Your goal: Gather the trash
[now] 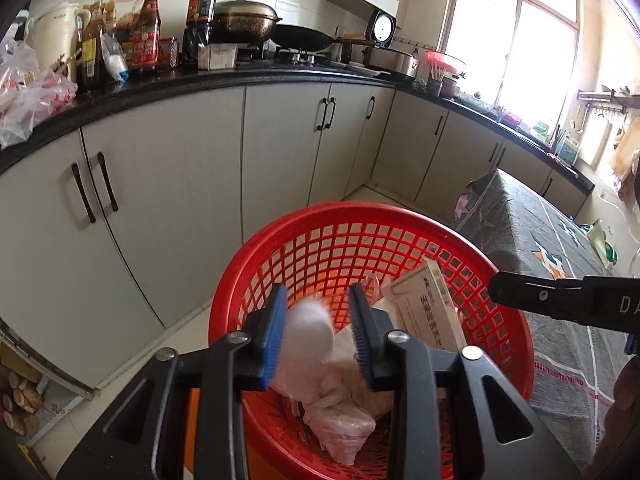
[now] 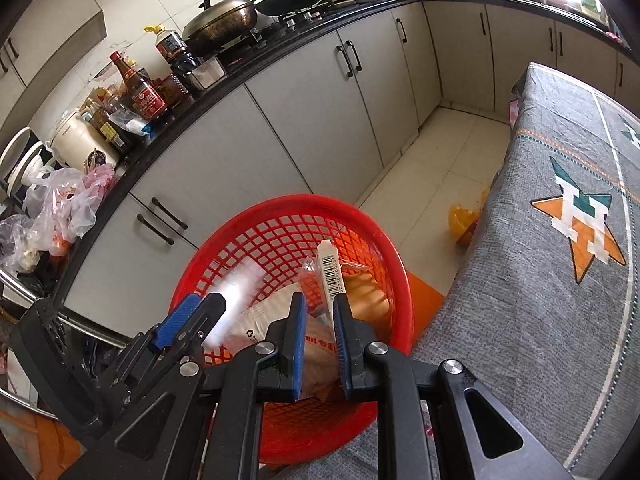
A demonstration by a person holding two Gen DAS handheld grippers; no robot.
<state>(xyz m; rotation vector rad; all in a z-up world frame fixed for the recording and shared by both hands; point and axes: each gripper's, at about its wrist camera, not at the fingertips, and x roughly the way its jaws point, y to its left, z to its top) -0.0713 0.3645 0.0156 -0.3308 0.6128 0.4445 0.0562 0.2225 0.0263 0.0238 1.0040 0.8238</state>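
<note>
A red mesh basket [image 1: 360,216] [image 2: 304,204] sits below both grippers and holds a white barcoded box [image 1: 424,308] [image 2: 330,268] and crumpled plastic bags [image 1: 344,412]. My left gripper [image 1: 318,290] [image 2: 204,304] hangs over the basket. A blurred white wad [image 1: 310,332] [image 2: 234,300] lies between its blue pads, against the left pad and clear of the right one. My right gripper [image 2: 319,298] hovers over the basket's near side, its pads nearly together with nothing between them. One of its black fingers [image 1: 520,292] reaches in from the right in the left wrist view.
A table under a grey patterned cloth [image 1: 560,240] [image 2: 560,240] stands right beside the basket. Grey cabinets [image 1: 180,184] run behind under a black counter crowded with bottles [image 1: 148,28], pans and plastic bags [image 1: 24,96]. A yellow bag [image 2: 464,220] lies on the tiled floor.
</note>
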